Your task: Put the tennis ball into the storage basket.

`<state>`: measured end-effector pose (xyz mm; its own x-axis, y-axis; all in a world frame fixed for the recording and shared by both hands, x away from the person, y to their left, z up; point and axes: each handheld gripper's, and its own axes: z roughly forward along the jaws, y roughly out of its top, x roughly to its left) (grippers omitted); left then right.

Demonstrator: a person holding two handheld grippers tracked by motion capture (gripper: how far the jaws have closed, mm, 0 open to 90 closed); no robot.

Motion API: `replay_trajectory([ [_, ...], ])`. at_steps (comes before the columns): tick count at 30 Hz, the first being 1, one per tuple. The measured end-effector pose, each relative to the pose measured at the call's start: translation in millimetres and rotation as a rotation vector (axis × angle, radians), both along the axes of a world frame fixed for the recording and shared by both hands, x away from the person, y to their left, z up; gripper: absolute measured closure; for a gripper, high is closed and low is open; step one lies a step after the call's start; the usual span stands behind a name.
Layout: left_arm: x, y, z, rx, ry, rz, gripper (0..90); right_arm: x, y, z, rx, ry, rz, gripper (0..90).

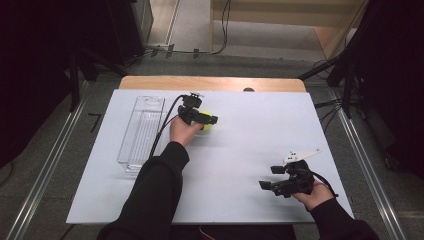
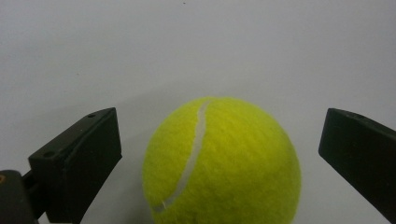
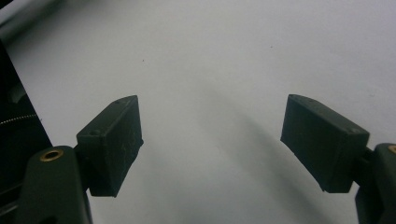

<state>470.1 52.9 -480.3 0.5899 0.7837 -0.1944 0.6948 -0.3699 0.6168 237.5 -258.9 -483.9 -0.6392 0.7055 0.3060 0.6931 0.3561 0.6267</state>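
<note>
ball: yellow-green tennis ball (image 1: 207, 125), upper centre of the high view, on the white table top (image 1: 240, 150); in the left gripper view it sits low centre (image 2: 224, 163), between the two jaws, w/ bare table behind it.
ball axis: round, so no long axis and no pointing end; only mark is the white seam (image 2: 194, 154), which runs from top centre down to lower left in the left gripper view, a bit curved.
left gripper: upper centre of the high view (image 1: 207, 121), partly over the ball; hand (image 1: 181, 131) just below it, sleeve going to bottom of frame.
left gripper state: jaws wide apart, one at each side of the ball; a gap shows on both sides, so no touch, nothing held.
right gripper: lower right of the high view (image 1: 267, 177), well apart from the ball; grey plate on its top.
right gripper state: jaws spread wide in the right gripper view (image 3: 212, 144), only bare white table between them, holding nothing.
tray: clear plastic tray (image 1: 141, 131), upper left of the high view, long side running top to bottom of frame, near the left gripper's cable; cannot tell if sth is inside.
table: white top w/ a wood edge at the far side.
</note>
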Motion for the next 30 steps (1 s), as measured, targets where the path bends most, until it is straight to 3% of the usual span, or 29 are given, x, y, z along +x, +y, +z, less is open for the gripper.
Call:
replay_trajectory([
  [6,-0.5,0.5,-6.7,-0.006,0.014,0.004,1.2,-0.2,0.0,0.0,0.0,0.0,0.0,18.5],
  [21,-4.6,0.4,-19.0,0.067,-0.018,0.008,5.4,-0.1,0.3,-0.1,-0.002,0.002,0.0,18.5],
  [25,-7.1,-0.2,-19.2,0.087,-0.042,0.004,10.3,-0.1,0.4,-0.1,-0.002,0.002,0.0,18.5],
  [26,-7.9,-0.4,-18.7,0.075,-0.045,-0.008,18.5,-0.1,0.4,-0.2,-0.002,0.001,0.002,18.5],
  [30,-11.7,-6.0,-18.7,0.081,-0.069,-0.033,25.4,-0.4,0.3,0.0,-0.001,0.001,0.0,18.5],
])
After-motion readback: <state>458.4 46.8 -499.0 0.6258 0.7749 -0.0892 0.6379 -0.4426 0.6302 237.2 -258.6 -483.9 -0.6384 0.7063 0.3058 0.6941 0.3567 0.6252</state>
